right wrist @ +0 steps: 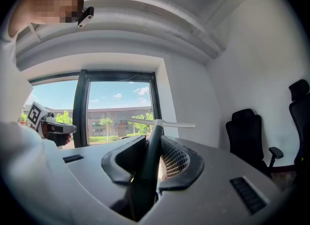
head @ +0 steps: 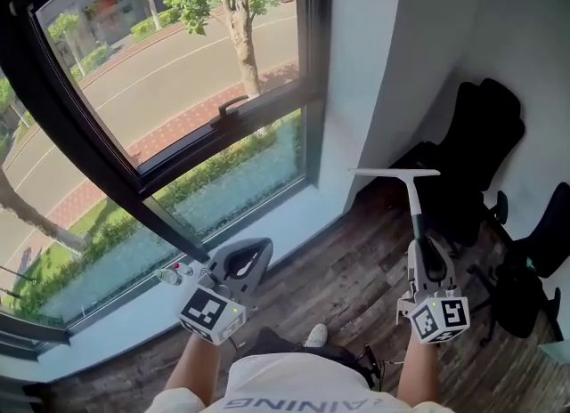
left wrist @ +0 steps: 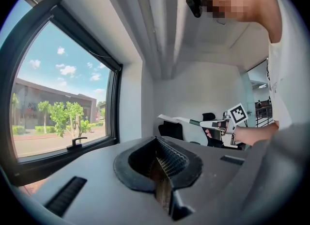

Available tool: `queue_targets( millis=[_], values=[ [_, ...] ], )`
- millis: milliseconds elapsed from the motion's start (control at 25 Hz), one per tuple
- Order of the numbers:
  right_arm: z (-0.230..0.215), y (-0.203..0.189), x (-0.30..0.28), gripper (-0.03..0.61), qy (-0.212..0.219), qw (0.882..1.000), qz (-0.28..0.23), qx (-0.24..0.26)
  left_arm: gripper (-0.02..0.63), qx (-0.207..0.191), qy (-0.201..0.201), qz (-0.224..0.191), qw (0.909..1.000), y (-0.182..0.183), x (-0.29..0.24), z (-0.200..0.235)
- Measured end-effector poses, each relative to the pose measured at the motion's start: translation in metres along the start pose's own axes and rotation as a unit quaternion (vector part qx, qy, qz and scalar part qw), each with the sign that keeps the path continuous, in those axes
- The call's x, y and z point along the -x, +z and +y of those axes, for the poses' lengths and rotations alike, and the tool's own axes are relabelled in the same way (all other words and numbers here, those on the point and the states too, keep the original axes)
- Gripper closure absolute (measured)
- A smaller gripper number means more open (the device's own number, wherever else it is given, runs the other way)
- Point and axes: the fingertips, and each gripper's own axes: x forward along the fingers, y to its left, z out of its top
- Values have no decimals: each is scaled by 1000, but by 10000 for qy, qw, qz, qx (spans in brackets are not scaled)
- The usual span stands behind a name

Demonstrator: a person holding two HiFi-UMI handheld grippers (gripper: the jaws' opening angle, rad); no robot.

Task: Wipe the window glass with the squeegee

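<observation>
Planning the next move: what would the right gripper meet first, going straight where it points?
The right gripper holds the squeegee, whose blade would likely touch the window frame or white wall beside it; depth unclear.

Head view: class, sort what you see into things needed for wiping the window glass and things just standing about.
Needed: squeegee, held in right hand-held gripper; window glass.
Standing about: black office chairs; left hand-held gripper, shut and empty; window handle.

Left gripper (head: 261, 249) jaws together, empty; right gripper (head: 419, 247) clamped on squeegee (head: 396, 172), both held low
</observation>
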Motion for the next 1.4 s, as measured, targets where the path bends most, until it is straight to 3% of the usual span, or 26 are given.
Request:
queue_targets(
  millis=[120,320,560,680,880,1080,1400],
  values=[
    [-12,-7,-20,479,251,9996,59,-79,597,18,196,187,9996,-5,-21,11],
    [-23,-28,-63,479,484,9981,303,-229,597,-9,428,164,9989,-5,-47,32],
    [-5,-12,-128,479,876,9954,386,-30,597,125,545,22,9984,3,-71,74],
    [13,-17,-175,479,1101,9933,342,71,597,184,845,-123,9962,-5,-68,117],
    [64,5,-255,479,1410,9894,314,128,597,224,1350,-196,9904,17,-39,193],
    [110,3,-315,479,1670,9858,121,97,597,292,1694,-173,9850,2,-16,250],
    [141,7,-381,479,2104,9775,2,148,597,346,2091,-110,9772,-3,-9,285]
  ],
)
